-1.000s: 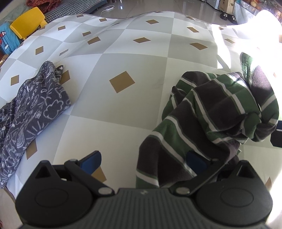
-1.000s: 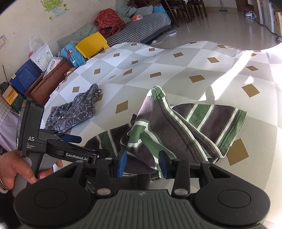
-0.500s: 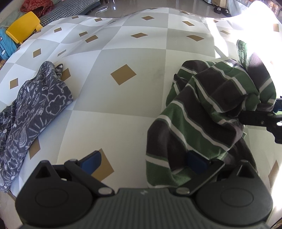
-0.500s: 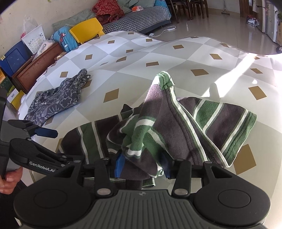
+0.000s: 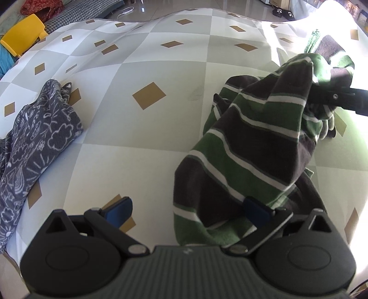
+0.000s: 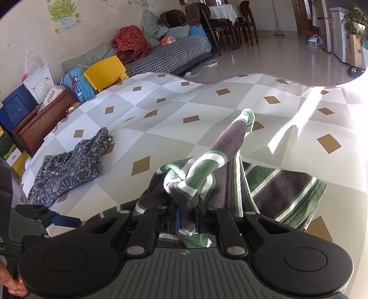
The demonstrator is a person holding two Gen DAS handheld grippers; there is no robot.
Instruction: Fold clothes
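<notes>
Right jaws closed on the shirt

The right gripper has just pinched shut on a fold of the striped shirt, whose peak, toward 12 o'clock, now seems drawn up taller and narrower.

The left wrist view looks steeply down along its own wide-spread fingers, close over the checked cover, with the striped garment filling its right half. The right wrist view sits lower-angled and looks further out across the same cover to the sofa and dining chairs against the far wall. Both take in the striped garment, the grey patterned cloth and the yellow chair, and each catches part of the other's gripper at its edge.
</notes>
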